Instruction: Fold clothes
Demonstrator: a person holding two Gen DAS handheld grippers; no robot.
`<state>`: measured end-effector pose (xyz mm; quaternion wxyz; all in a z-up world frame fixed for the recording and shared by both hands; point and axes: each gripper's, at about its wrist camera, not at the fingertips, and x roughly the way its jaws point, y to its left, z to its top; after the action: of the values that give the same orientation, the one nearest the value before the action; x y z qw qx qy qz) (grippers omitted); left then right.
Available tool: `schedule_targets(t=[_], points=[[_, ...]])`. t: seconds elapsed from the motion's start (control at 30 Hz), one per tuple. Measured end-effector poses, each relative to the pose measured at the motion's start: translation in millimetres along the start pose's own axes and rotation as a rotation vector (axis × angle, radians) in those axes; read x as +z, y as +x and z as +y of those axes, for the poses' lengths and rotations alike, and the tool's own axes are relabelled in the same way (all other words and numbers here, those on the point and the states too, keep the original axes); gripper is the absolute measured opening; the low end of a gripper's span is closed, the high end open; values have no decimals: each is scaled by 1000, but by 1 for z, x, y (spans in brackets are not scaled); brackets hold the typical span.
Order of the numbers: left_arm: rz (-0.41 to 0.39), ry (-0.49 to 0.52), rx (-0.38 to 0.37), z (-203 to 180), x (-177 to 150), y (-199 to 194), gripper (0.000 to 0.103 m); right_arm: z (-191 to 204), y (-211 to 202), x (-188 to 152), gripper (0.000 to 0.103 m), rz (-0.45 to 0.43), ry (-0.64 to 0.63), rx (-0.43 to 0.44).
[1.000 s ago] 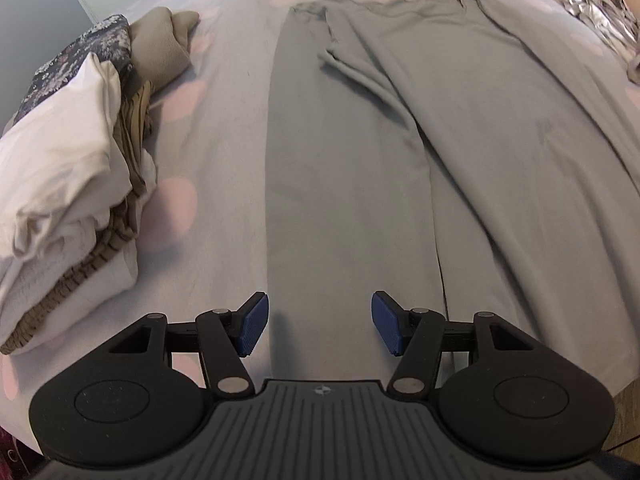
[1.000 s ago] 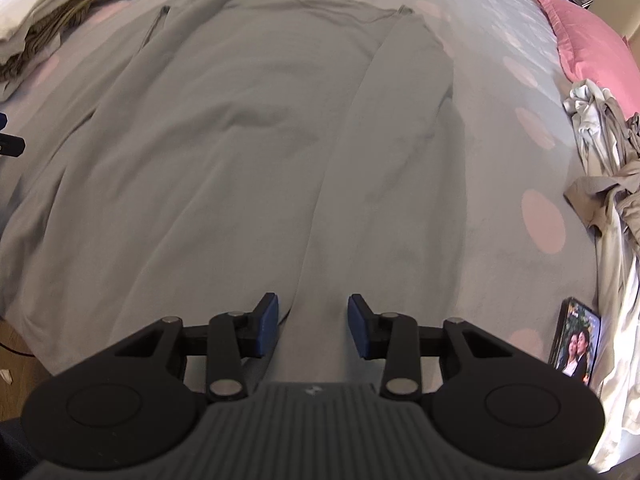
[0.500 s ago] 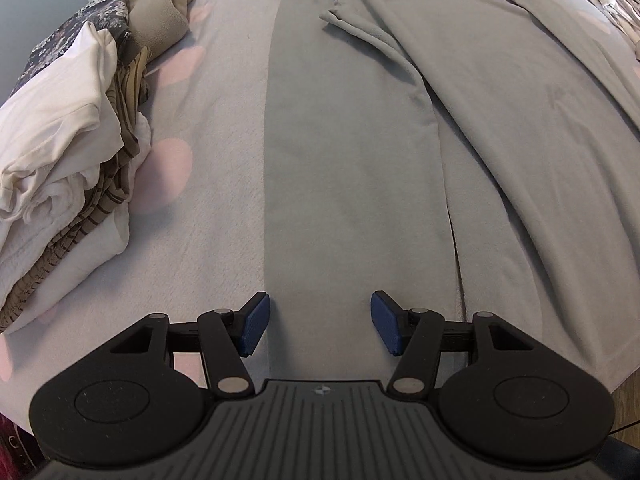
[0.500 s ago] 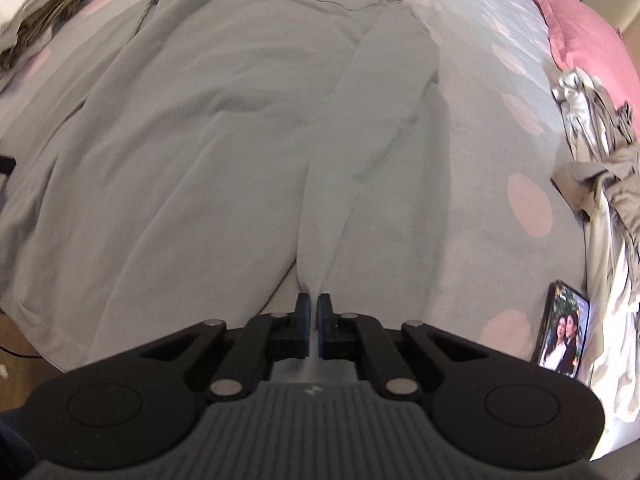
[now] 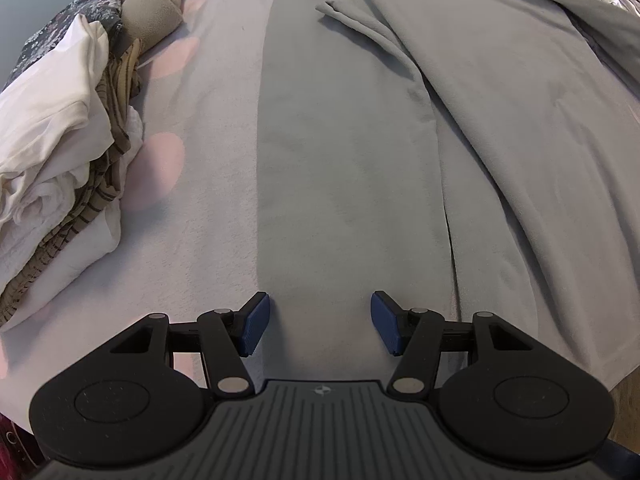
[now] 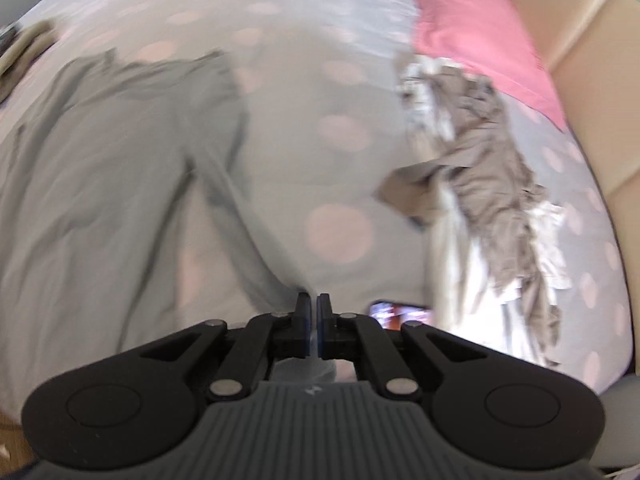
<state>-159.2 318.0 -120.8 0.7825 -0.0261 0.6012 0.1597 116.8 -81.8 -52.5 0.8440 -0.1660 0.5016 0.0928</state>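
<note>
Right tool (image 6: 313,314) clamped on grey garment (image 6: 100,184) sleeve end, lifted off bed (image 6: 304,128); left tool (image 5: 316,322) open over other sleeve.

The grey long-sleeved garment (image 5: 500,112) lies spread flat on my bed, with the neck at the far end. One sleeve (image 5: 344,168) lies straight and smooth along its side and reaches to the near edge of the bed. The other sleeve (image 6: 236,216) is lifted from the bed at its end and makes a hanging fold; this view is blurred.
</note>
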Motion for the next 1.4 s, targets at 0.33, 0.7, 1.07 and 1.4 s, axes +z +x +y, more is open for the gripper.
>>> schedule_targets(t=[0.33, 0.7, 1.07, 1.4], points=[[2, -20, -20, 1, 6, 3, 55, -92, 63, 54, 3, 11, 244, -181], [-10, -14, -28, 0, 14, 6, 60, -142, 119, 54, 3, 87, 316, -313], [-19, -129, -59, 22, 3, 3, 63, -89, 91, 52, 28, -22, 79, -373], [-52, -196, -118, 37, 4, -1, 14, -25, 45, 61, 35, -163, -64, -290]])
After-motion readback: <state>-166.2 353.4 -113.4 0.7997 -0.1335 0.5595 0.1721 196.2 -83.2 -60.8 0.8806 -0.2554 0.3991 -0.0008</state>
